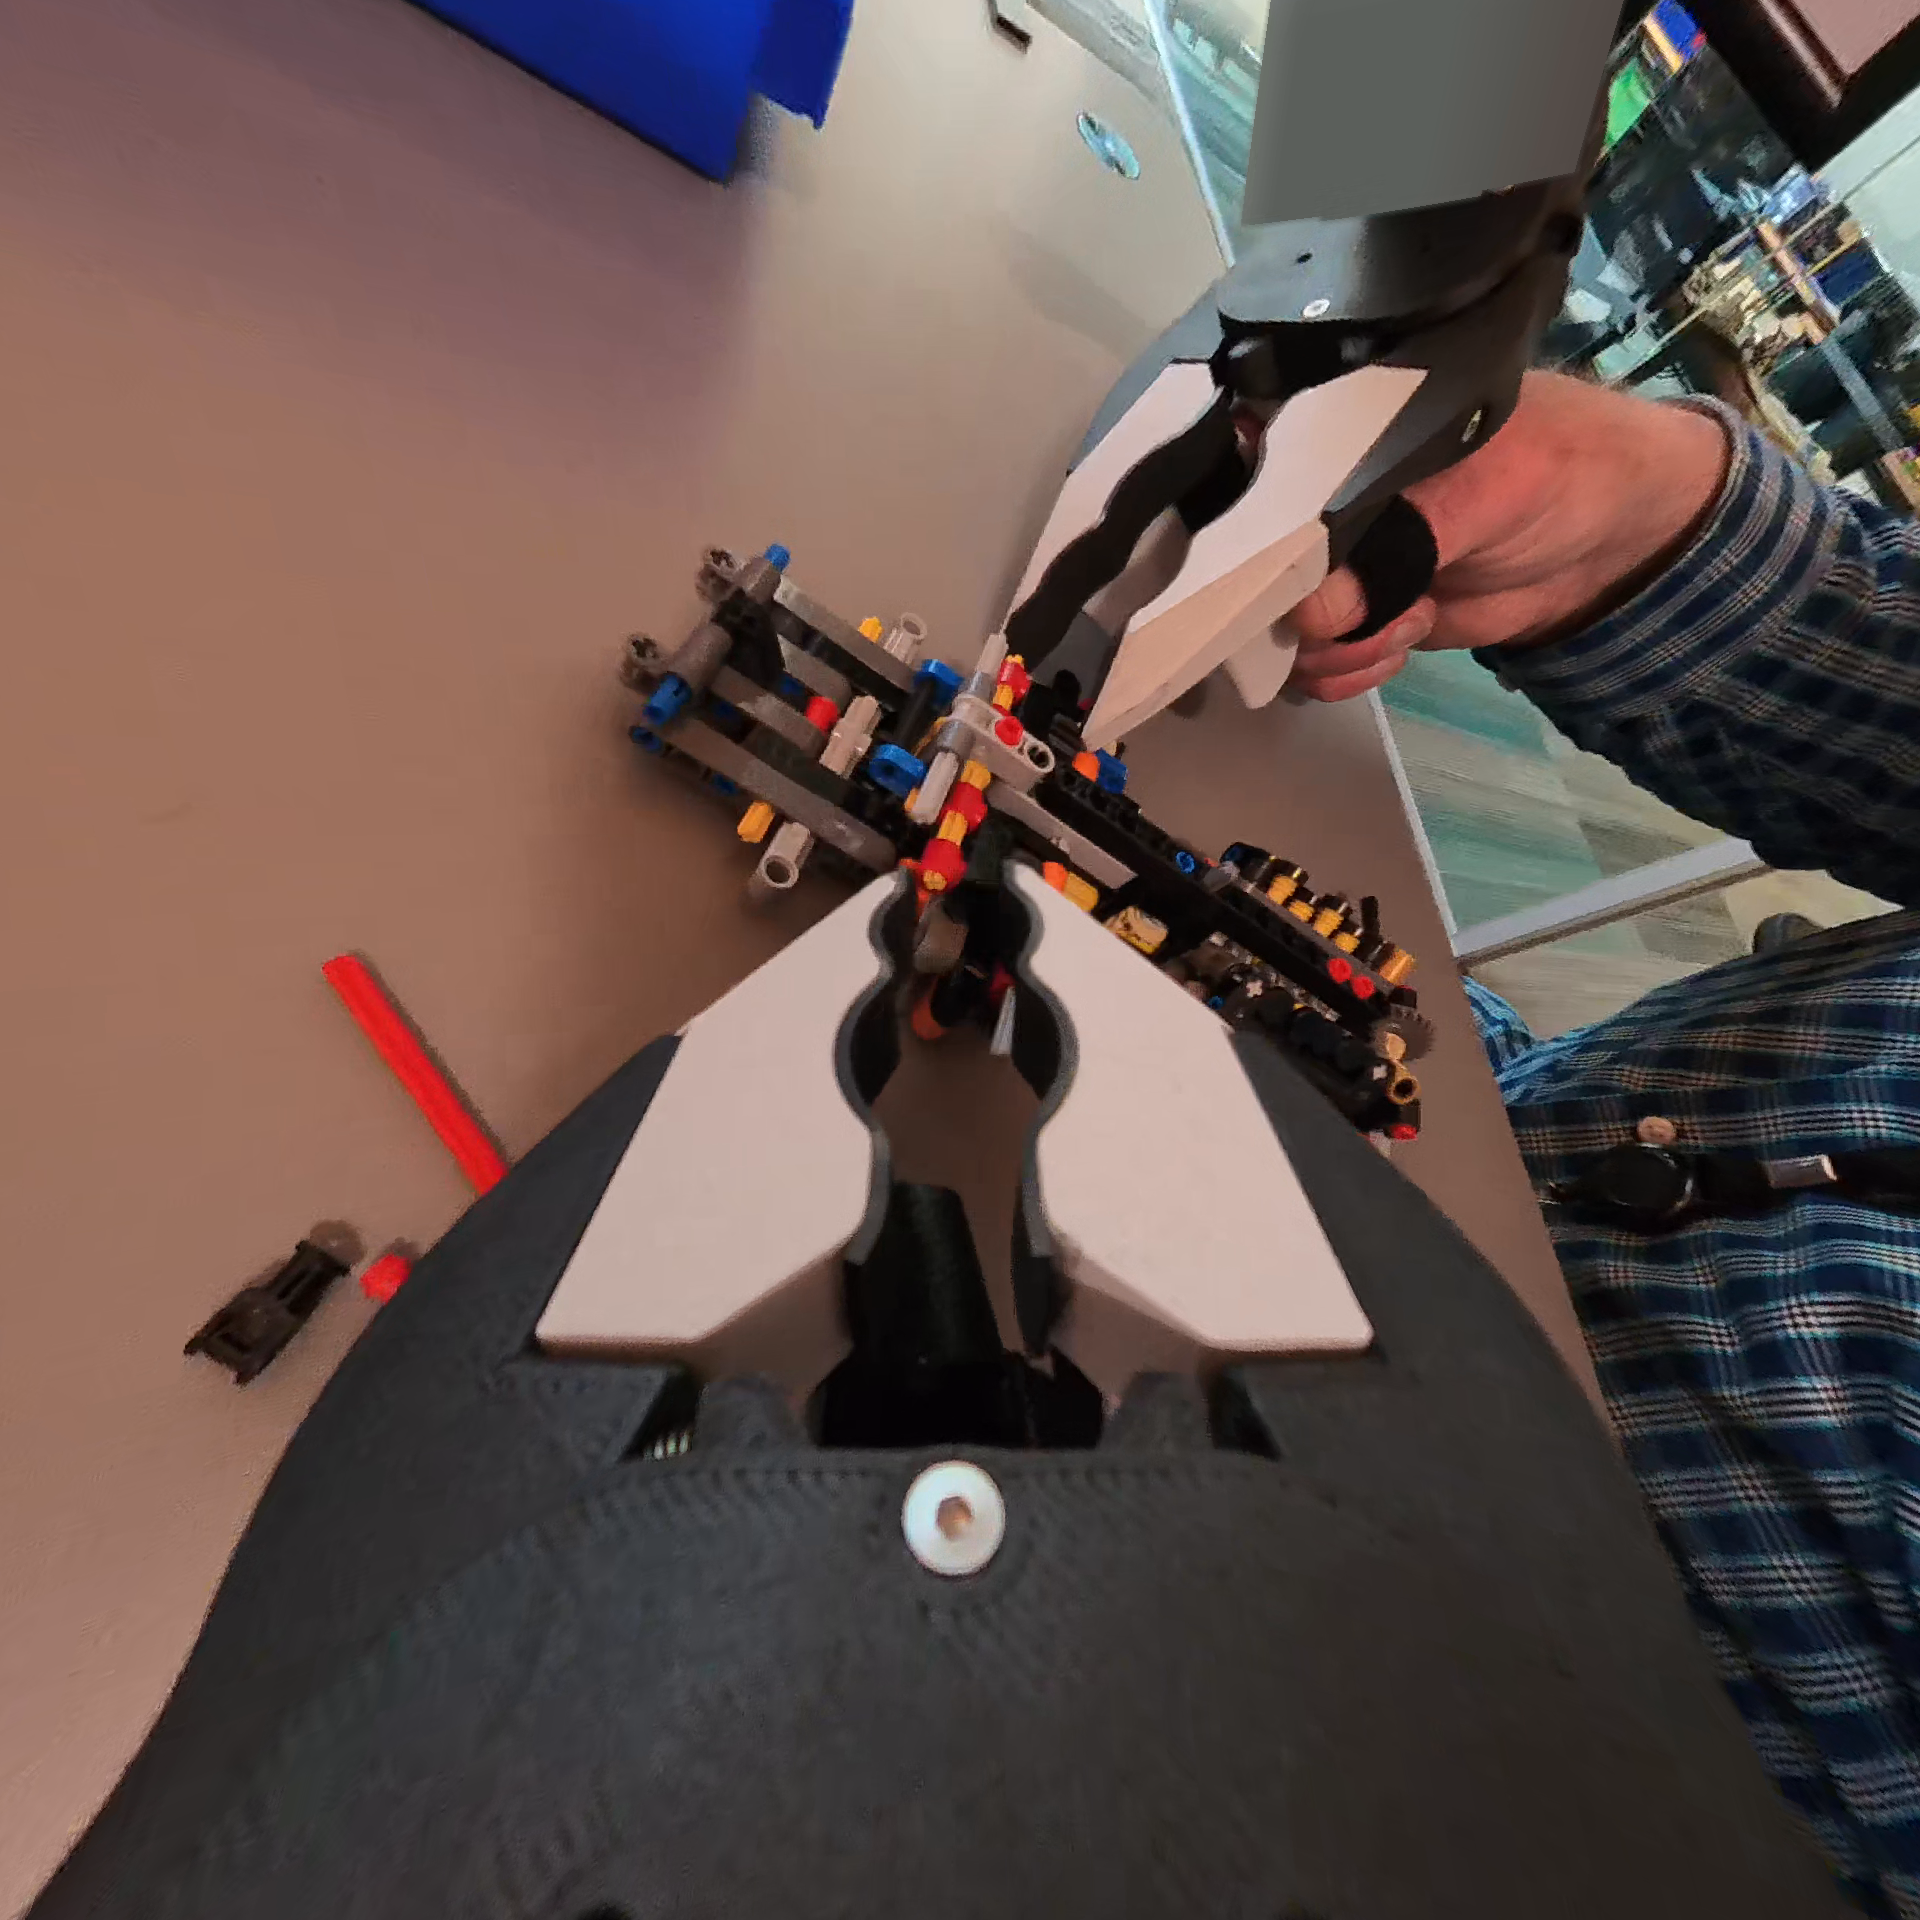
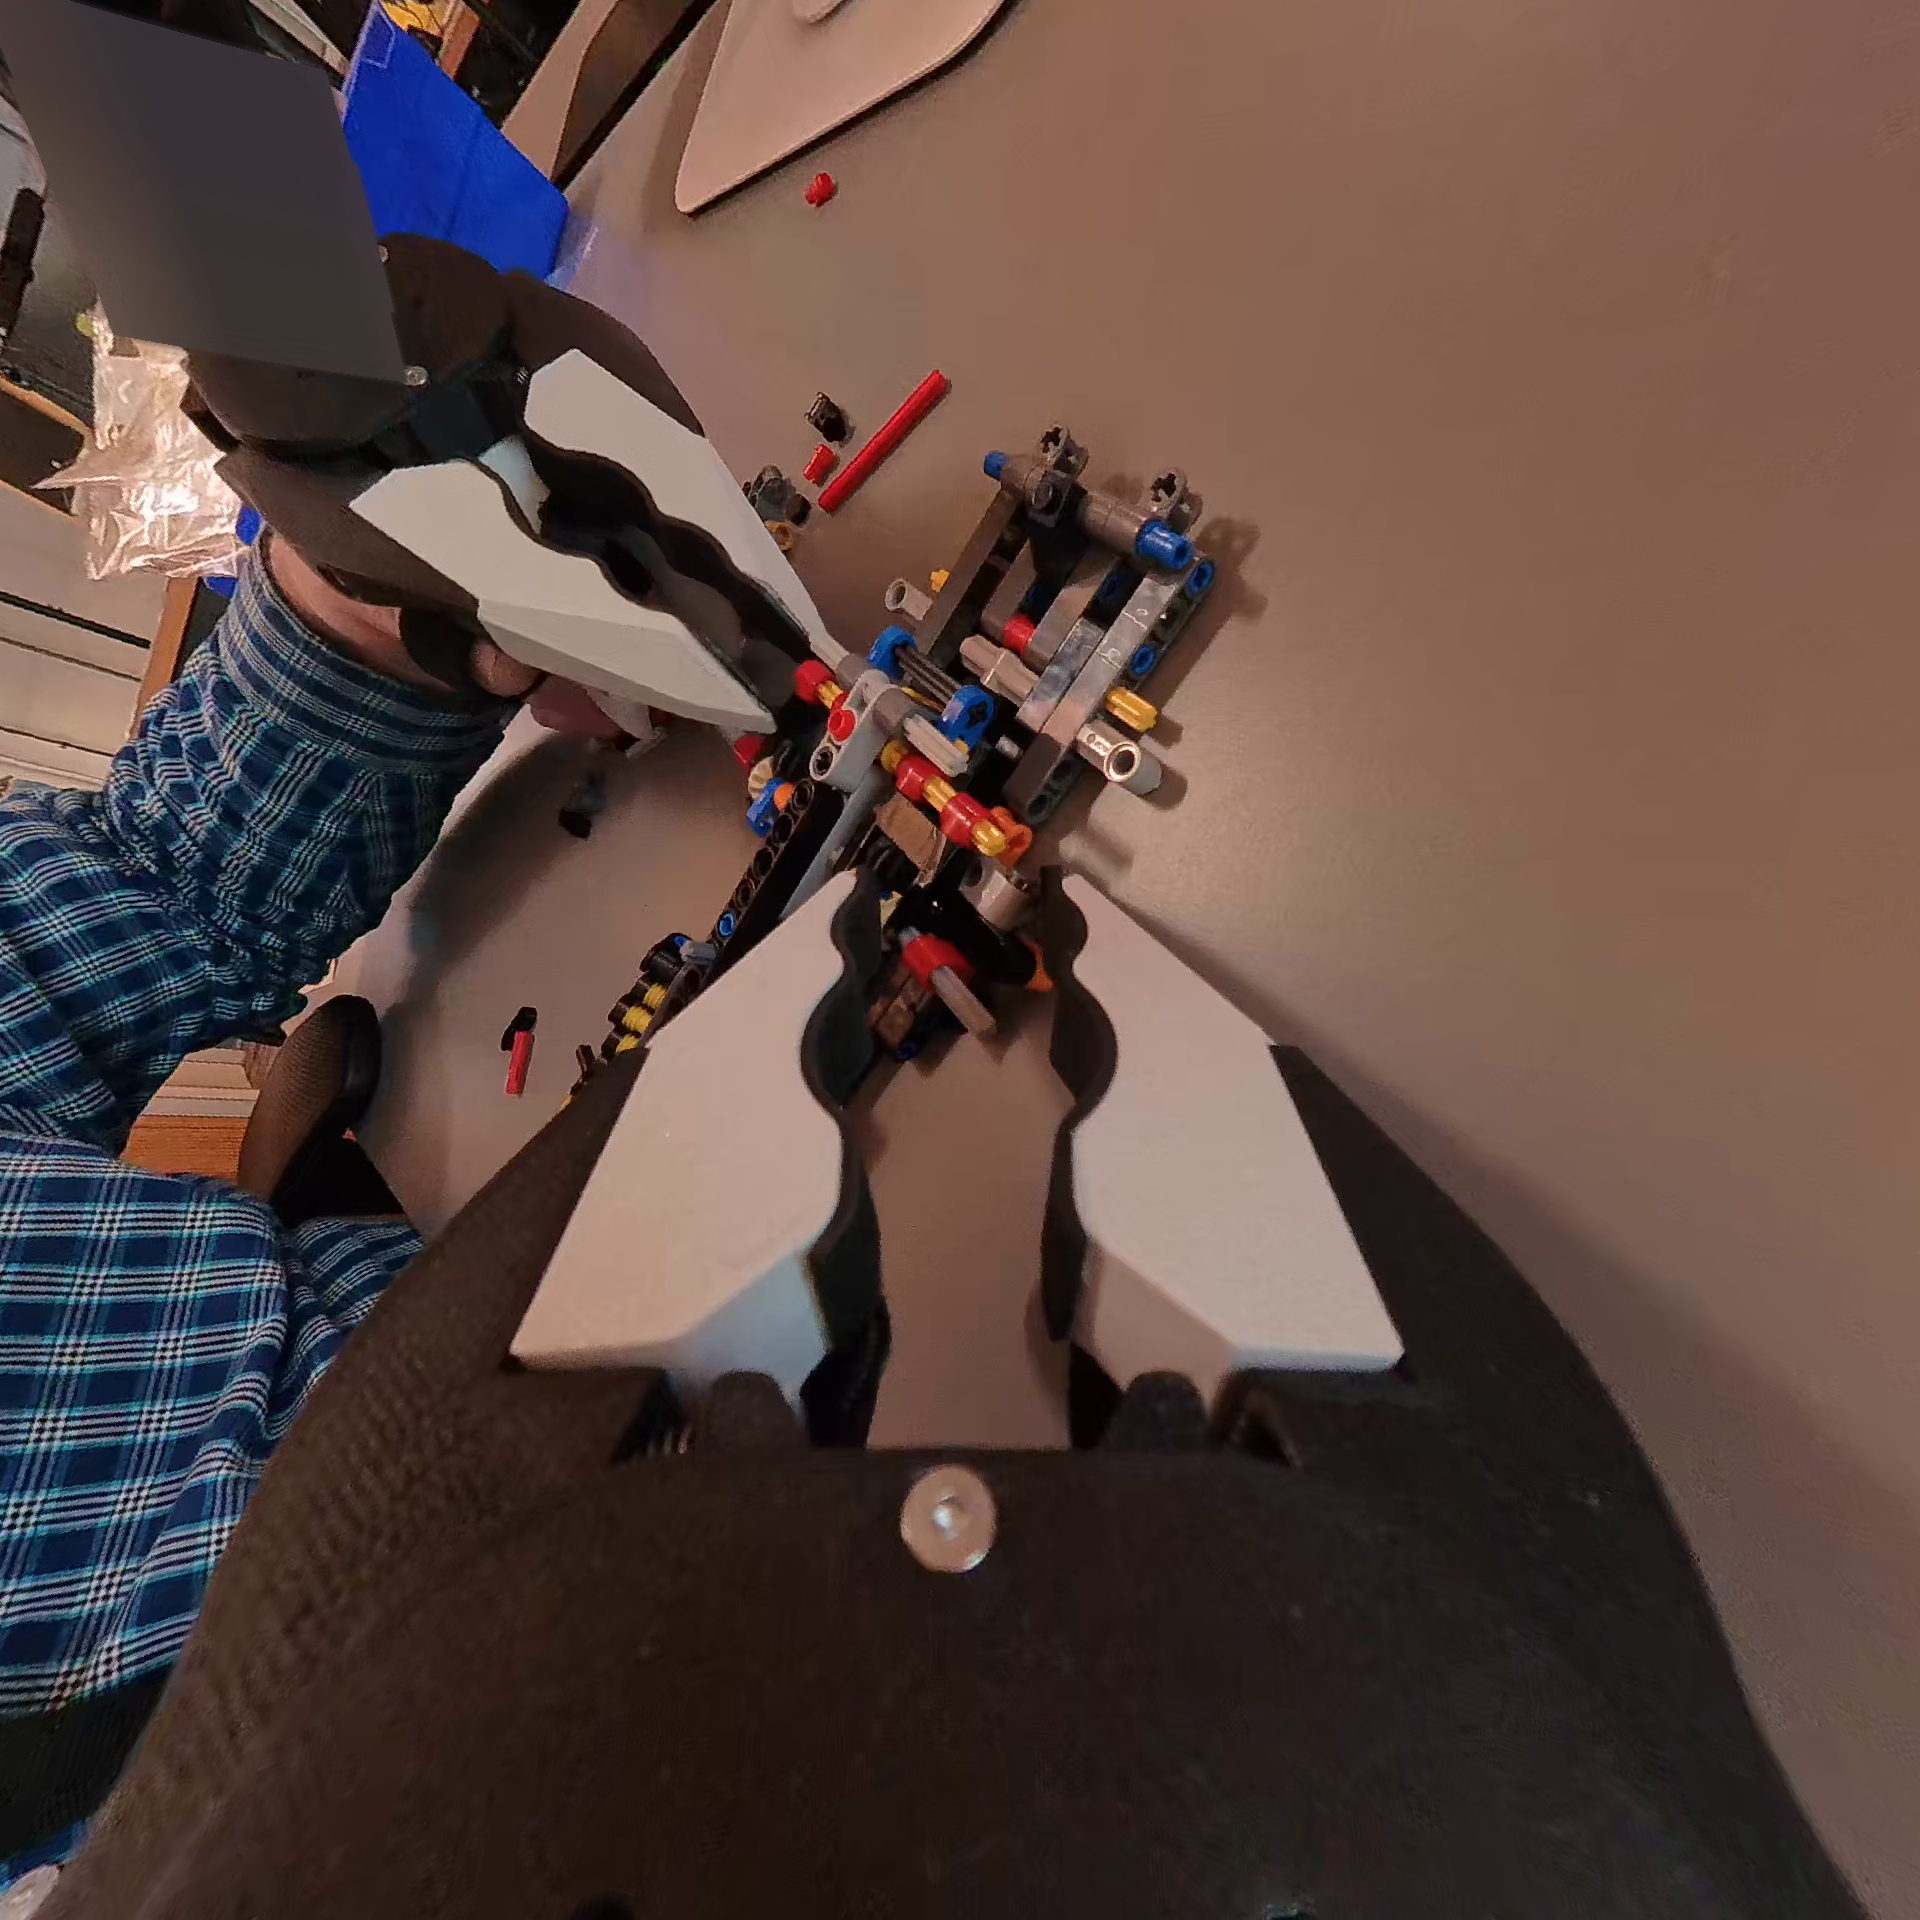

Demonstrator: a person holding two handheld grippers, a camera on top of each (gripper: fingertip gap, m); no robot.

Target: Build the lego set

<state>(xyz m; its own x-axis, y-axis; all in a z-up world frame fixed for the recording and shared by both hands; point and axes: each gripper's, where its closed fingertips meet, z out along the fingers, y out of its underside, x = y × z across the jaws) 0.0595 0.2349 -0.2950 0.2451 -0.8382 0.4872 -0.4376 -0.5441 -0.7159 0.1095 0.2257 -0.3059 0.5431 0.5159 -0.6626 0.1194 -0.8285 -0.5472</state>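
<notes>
The lego model [image 1: 831,727], a frame of black and grey beams with blue, red and yellow pins, lies on the brown table [image 1: 312,520]. A cross axle with red and yellow bushes [image 1: 961,805] runs across it. My left gripper [image 1: 956,878] is closed on the near end of that axle and the parts under it. My right gripper [image 1: 1060,691] comes in from the upper right at the far end. In the right wrist view the right gripper [image 2: 956,883] grips model parts [image 2: 997,894] between its fingers. The left gripper [image 2: 795,691] pinches the axle's other end.
A long red axle [image 1: 416,1081] lies left of the model, with a small black piece [image 1: 270,1299] and a red bush [image 1: 384,1273] beside it. A blue bin [image 1: 665,73] stands at the back. A black-and-red piece [image 2: 520,1049] lies near the table edge. A plaid sleeve [image 2: 156,935] is close by. Tip to tip, the grippers are about 6 cm apart.
</notes>
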